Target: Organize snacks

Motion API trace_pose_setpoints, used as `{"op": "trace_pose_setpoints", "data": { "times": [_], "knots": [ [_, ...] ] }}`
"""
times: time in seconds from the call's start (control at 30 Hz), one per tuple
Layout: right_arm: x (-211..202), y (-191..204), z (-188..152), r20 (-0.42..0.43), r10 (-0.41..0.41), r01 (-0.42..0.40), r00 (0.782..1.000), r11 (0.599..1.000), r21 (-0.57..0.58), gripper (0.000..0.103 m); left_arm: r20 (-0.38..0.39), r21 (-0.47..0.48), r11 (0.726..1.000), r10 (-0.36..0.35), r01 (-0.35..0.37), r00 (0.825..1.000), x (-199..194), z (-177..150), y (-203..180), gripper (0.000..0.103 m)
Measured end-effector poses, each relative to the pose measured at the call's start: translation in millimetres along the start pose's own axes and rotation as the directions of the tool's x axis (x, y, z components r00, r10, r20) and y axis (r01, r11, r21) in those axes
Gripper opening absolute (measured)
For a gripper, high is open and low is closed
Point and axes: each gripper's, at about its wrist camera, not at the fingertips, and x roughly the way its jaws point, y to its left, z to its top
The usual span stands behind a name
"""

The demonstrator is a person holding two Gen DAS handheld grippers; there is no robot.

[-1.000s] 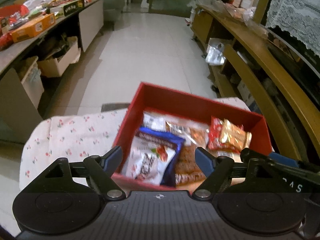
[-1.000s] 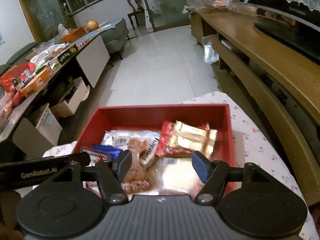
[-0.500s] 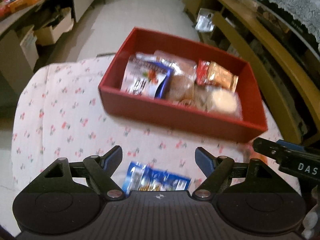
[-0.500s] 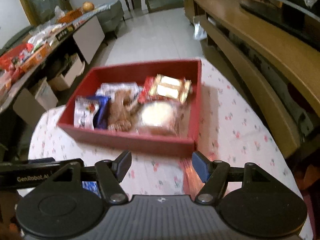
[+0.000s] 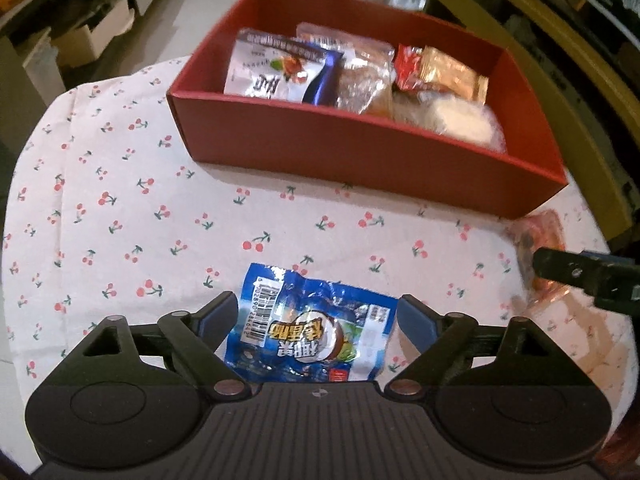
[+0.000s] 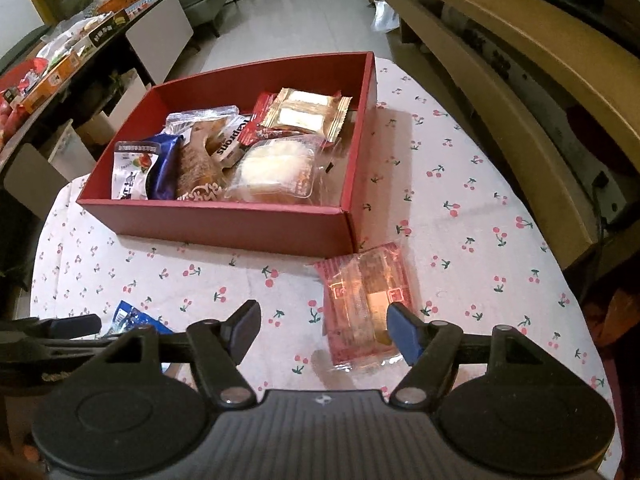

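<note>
A red box (image 5: 360,152) (image 6: 224,224) holds several snack packets on the cherry-print tablecloth (image 5: 120,208). A blue snack packet (image 5: 308,332) lies flat on the cloth; my left gripper (image 5: 316,320) is open with its fingers on either side of it. A clear red-trimmed pastry packet (image 6: 366,304) lies on the cloth in front of the box's right corner; it also shows in the left wrist view (image 5: 538,236). My right gripper (image 6: 322,330) is open just above the cloth, its right finger at the packet's near edge. The blue packet also shows in the right wrist view (image 6: 132,320).
A wooden bench or low shelf (image 6: 520,92) runs along the right of the table. A cluttered counter (image 6: 60,60) with boxes stands at the left, with storage bins (image 5: 88,36) beneath. Tiled floor (image 6: 300,20) lies beyond the table.
Both grippers have pulled back from over the red box and lowered toward the cloth. The blue packet now lies between my left fingers, the pastry packet by my right fingers.
</note>
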Motion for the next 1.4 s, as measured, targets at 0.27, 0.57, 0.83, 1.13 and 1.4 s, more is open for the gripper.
{"op": "trace_pose_setpoints", "data": {
  "times": [0.27, 0.57, 0.83, 1.13, 1.4],
  "knots": [
    [5.6, -3.8, -2.5, -0.027, -0.001, 0.001, 1.0, 1.0, -0.001, 0.077, -0.043, 0.052, 0.998, 0.035, -0.033, 0.998, 18.4, -5.5, -4.6, 0.096],
    [13.0, -14.5, 0.8, -0.046, -0.009, 0.011, 0.999, 0.999, 0.035, 0.077, -0.013, 0.041, 0.999, 0.019, -0.019, 1.0, 8.4, -5.0, -7.3, 0.073],
    [15.1, -16.6, 3.4, -0.043, -0.018, 0.02, 0.999, 0.999, 0.051, 0.078, 0.009, 0.033, 0.999, -0.02, 0.02, 1.0, -4.1, -2.9, -6.2, 0.053],
    [16.2, -16.9, 3.5, -0.047, -0.016, 0.019, 0.999, 0.998, 0.052, 0.078, -0.039, 0.129, 0.991, -0.044, 0.049, 0.998, 8.9, -7.7, -26.8, 0.091],
    [17.2, -16.7, 3.8, -0.05, -0.016, 0.018, 0.999, 0.999, 0.047, 0.078, -0.051, 0.224, 0.975, 0.011, 0.001, 0.999, 22.0, -19.1, -50.0, 0.098]
  ]
}}
